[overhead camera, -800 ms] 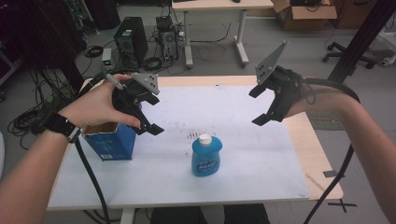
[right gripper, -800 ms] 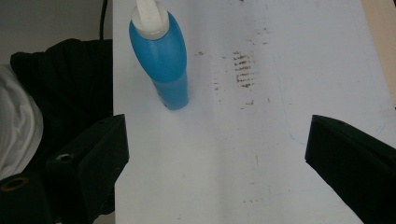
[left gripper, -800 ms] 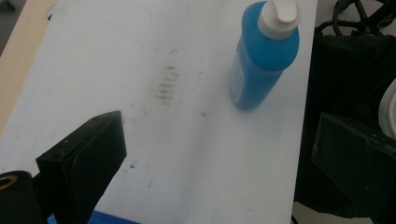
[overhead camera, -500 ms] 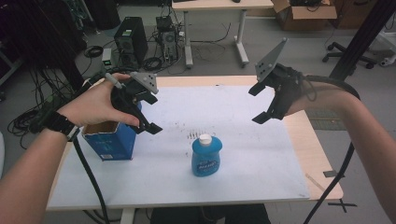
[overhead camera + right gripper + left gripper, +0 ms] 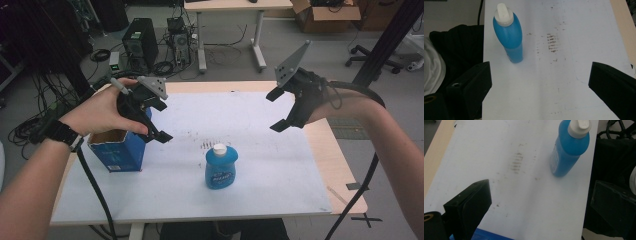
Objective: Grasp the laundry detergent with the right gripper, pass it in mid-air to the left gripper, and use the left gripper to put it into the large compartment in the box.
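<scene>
Surroundings first: a blue box [image 5: 117,152] with an open top stands at the table's [image 5: 280,195] left edge, just under your left gripper [image 5: 150,117], and a patch of brown smudges [image 5: 207,145] marks the white surface beyond the bottle. Nothing lies between either gripper and the blue bottle [image 5: 220,168]. Compared with the earlier frames, your left gripper has eased slightly back toward the box; the bottle has not moved. It stands upright near the front centre, long axis vertical, white cap [image 5: 219,148] up. Both your left gripper and your right gripper [image 5: 277,110] hover with jaws spread wide, holding nothing.
</scene>
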The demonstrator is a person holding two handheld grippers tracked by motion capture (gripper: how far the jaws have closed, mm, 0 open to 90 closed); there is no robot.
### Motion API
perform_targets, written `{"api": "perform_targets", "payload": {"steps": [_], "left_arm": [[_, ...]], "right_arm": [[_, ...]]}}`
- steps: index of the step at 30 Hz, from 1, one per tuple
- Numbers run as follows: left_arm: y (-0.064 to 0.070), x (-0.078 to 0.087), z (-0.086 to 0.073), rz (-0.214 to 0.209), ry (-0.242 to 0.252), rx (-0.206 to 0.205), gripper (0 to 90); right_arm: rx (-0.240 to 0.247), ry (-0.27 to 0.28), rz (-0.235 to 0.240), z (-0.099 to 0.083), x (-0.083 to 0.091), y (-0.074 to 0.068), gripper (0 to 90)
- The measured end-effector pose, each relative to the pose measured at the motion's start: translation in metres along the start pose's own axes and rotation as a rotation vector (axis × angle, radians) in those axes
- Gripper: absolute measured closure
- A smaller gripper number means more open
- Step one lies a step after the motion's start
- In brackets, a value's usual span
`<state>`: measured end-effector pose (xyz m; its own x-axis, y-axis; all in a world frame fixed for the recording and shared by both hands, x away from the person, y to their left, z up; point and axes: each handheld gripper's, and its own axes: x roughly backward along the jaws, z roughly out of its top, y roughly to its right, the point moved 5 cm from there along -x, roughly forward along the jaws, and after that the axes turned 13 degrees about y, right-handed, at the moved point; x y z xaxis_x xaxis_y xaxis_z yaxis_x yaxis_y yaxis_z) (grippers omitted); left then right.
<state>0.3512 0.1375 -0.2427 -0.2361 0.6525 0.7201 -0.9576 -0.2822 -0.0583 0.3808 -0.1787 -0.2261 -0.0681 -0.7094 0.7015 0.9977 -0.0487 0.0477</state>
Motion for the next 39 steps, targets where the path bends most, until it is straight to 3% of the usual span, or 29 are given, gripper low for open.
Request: {"api": "perform_targets", "payload": {"steps": [11, 14, 15, 20, 23, 39], "left_arm": [[0.005, -0.001, 0.002, 0.001, -0.012, -0.003, 3.6], [0.006, -0.001, 0.003, 0.005, -0.008, 0.0, 3.6], [0.007, 0.0, 0.003, 0.007, -0.012, -0.004, 3.5], [0.009, 0.002, 0.002, 0.013, -0.015, -0.002, 3.6], [0.01, 0.003, 0.001, 0.018, -0.012, 0.007, 3.5], [0.012, 0.0, -0.001, 0.017, -0.023, 0.01, 3.6]], "right_arm": [[-0.006, 0.093, -0.003, -0.017, -0.015, 0.005, 4.4], [-0.009, 0.127, 0.007, -0.02, -0.019, 0.006, 4.4], [-0.02, 0.163, 0.015, -0.023, -0.025, 0.006, 4.2], [-0.025, 0.205, 0.037, -0.03, -0.036, 0.006, 4.1], [-0.038, 0.265, 0.064, -0.039, -0.048, 0.004, 3.8], [-0.055, 0.397, 0.128, -0.059, -0.088, -0.012, 2.9]]}}
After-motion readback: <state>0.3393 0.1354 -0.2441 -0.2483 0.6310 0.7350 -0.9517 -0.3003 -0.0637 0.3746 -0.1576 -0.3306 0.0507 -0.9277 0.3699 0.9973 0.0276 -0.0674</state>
